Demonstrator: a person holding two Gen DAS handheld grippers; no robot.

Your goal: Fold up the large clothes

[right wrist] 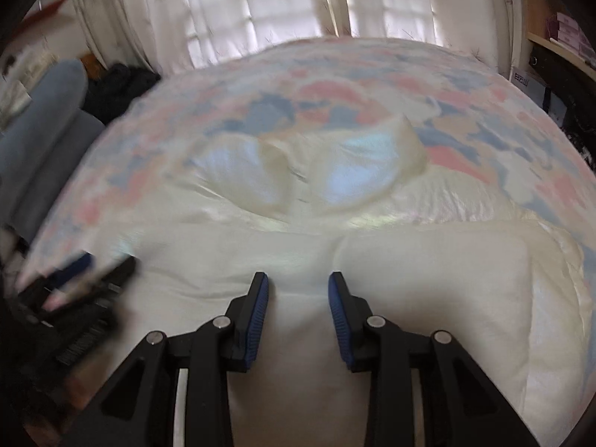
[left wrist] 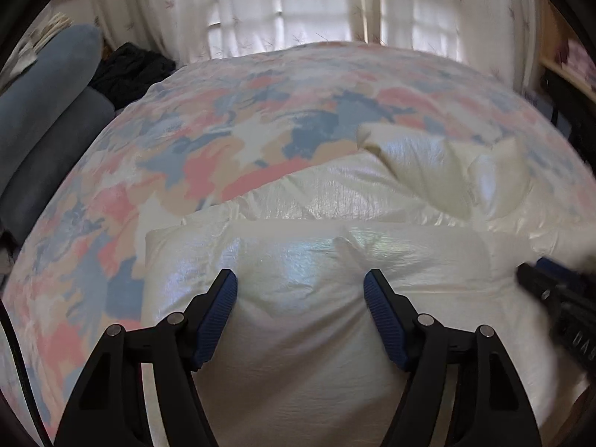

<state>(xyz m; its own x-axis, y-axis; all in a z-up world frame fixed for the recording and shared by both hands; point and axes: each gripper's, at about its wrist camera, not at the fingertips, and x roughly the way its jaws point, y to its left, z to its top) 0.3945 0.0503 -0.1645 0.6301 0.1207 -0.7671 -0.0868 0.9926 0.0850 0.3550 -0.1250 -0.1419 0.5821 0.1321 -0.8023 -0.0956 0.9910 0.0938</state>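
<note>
- While the cream padded jacket (left wrist: 316, 246) lies on the bed (left wrist: 208, 141) toward its near edge, folded across with the collar toward the curtains, both grippers hover over it.
- The left gripper (left wrist: 300, 287) stands wide and empty over the jacket's left part.
- The right gripper (right wrist: 298, 290) is narrower, nothing between its pads, probably poised to pinch the fabric for the next fold.

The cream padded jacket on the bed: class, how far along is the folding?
Done: the cream padded jacket lies on the patterned bedspread, its near part already doubled over. In hand: nothing visibly gripped; the left gripper and right gripper hover open above it. Left: the puffed-up far part remains unfolded.
</note>
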